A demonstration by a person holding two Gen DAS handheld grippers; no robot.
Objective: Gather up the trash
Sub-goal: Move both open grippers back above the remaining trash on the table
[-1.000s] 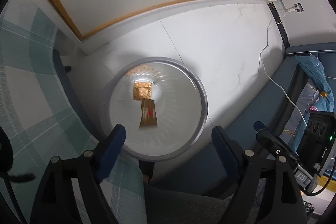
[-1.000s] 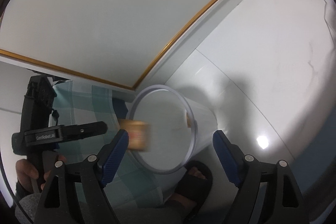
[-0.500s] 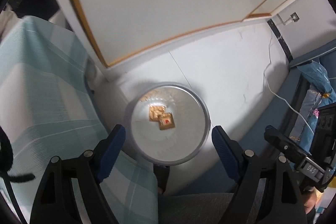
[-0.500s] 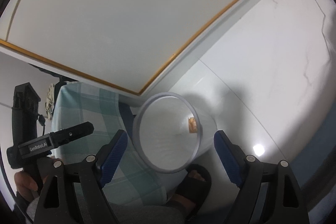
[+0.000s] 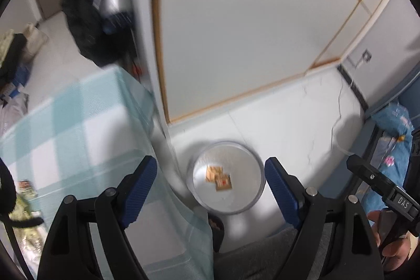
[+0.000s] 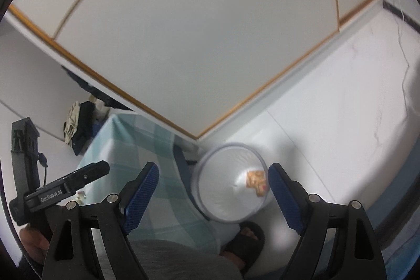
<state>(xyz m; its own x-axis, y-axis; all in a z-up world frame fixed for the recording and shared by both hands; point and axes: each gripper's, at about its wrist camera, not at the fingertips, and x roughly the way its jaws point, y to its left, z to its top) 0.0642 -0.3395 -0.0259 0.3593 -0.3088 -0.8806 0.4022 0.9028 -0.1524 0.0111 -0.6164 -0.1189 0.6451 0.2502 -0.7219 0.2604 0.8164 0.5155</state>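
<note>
White plastic lines the trash bin [image 5: 227,177] on the pale floor [image 5: 294,127], just beside the draped corner of the table with the teal checked cloth [image 5: 71,133]. Two brown wrappers [image 5: 219,177] lie touching each other on its bottom, so we judge this drop finished and the step in hand to be the return for more litter.

Our left gripper [image 5: 210,179] hangs above the bin, pointing steeply down, jaws spread wide with nothing between the blue pads. Our right gripper [image 6: 213,188] is angled less steeply, also wide apart and empty; through it we see the same bin [image 6: 228,190] and wrappers [image 6: 256,183] from the side, a sandalled foot [image 6: 245,240] below.

Crumpled packaging [image 5: 25,204] shows at the tabletop's near left edge, blurred. Next we would swing one gripper over the table, line the pads either side of that piece, and close on it.
</note>
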